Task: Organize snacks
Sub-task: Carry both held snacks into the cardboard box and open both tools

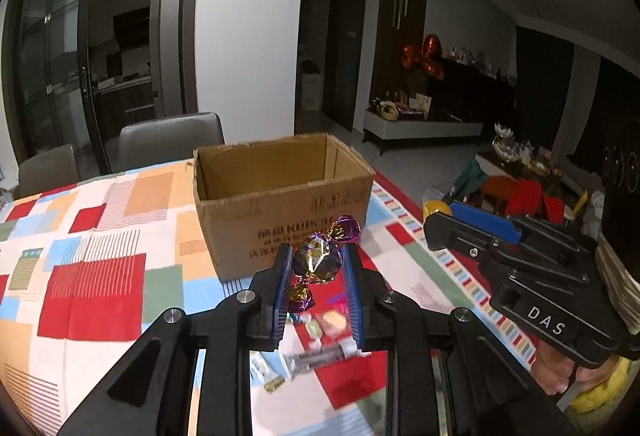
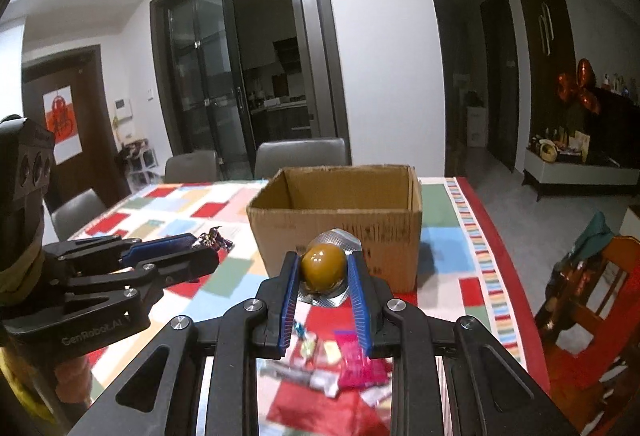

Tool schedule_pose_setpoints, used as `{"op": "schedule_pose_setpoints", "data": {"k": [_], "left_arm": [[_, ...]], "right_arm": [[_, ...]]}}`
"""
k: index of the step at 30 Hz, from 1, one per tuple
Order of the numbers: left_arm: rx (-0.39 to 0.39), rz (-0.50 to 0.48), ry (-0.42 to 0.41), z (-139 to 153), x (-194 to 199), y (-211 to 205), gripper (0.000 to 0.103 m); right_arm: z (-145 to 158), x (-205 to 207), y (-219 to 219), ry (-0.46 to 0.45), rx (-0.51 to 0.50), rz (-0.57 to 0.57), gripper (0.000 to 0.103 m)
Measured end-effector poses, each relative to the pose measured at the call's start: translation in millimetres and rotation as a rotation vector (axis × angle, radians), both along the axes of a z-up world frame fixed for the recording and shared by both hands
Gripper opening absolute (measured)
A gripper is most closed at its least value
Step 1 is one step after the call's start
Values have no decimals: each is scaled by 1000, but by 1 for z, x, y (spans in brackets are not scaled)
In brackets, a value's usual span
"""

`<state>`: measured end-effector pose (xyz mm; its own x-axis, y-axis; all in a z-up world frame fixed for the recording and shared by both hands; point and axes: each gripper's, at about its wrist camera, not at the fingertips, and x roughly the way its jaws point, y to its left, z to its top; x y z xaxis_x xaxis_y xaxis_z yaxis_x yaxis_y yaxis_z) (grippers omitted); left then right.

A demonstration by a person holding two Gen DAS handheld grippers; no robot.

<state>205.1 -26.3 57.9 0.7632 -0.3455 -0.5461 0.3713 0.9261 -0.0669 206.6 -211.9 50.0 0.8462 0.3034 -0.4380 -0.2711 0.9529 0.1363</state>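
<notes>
My left claw (image 1: 316, 268) is clamped on a candy (image 1: 318, 262) in a dark, purple-and-gold twist wrapper; the blue pads (image 1: 283, 284) press its two sides and the twisted ends stick out above and below the grip. My right claw (image 2: 324, 270) grips a round amber ball (image 2: 323, 265) sealed in a silver foil blister, pads against the ball, foil edge showing above and below. Both claws are lifted clear of the surface (image 1: 92, 236), which is covered by a cloth of red, blue, orange and green blocks. The open cardboard box (image 1: 280, 196) stands upright on the surface just beyond both claws; what I can see of its inside holds nothing. Below my claws, blurred, lies a loose heap of snacks (image 2: 332, 368): a pink packet, small pale sweets, a silver stick pack; I cannot make out more of them. In the left view the right claw comes in from the right edge, near the box's right side; in the right view the left claw comes in from the left, the candy at its tip. Grey chairs (image 2: 300, 156) stand behind the surface on the far side, in front of a dark glass sliding door (image 2: 240, 76).
</notes>
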Motion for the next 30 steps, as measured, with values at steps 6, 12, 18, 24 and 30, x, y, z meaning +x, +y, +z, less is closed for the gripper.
{"op": "schedule_pose_setpoints", "data": {"k": [6,12,18,24,30], "left_arm": [[-17,21,-13,19,28,4,25],[-18,46,-9,31,59,8,25],[-9,63,8,37,91,9,25],[-6,65,59,28,125,7,25],[-10,72,108,17,156,5,25]], "right_arm": [[13,34,-3,11,40,-4,26],[24,71,1,17,26,-5,26],[29,102,6,33,4,0,26],[24,131,8,58,-27,3,26],[15,158,8,88,-42,2,26]]}}
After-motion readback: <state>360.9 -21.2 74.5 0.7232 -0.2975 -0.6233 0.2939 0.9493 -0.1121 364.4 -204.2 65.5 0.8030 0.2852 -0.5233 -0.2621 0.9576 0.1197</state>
